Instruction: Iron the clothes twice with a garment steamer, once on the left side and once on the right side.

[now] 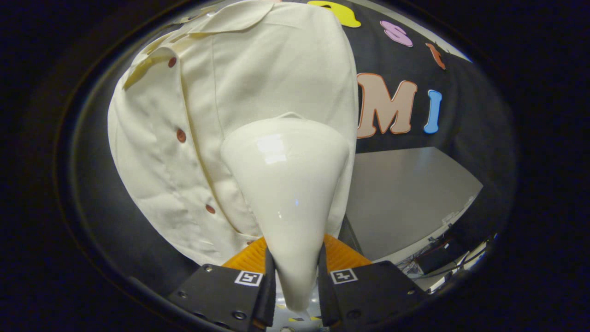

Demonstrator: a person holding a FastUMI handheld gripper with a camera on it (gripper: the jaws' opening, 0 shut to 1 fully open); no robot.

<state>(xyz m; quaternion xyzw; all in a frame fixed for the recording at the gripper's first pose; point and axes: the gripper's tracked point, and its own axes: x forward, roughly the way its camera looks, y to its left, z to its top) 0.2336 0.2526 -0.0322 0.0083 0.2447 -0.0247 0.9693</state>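
Two fingers of our gripper (pixel 295 276) were closed on the narrow handle of the garment steamer (pixel 288 184), one pressing on each side, so the steamer was held firmly between them. From that grip the glossy cream body widened as it ran forward, away from the fingers, and its broad head lay against the shirt (pixel 193 138) just ahead. We could not tell from this angle how much of the head actually touched the cloth, since the head's face was turned away from us.

The shirt hung upright in front of the booth's dark wall (pixel 461 115). It was a pale cream garment with a collar (pixel 235 18) at the top and a placket running down its front, marked by a row of small reddish-brown buttons (pixel 181 135). The steamer head sat on the panel of cloth to the right of that button row, roughly halfway down the shirt. Faint creases showed in the fabric on the far side of the buttons and just beside the steamer's body.

Beyond the shirt's right edge we saw a flat grey table surface (pixel 415 198), well apart from the steamer, with some dark cables (pixel 442 258) lying past its near end.
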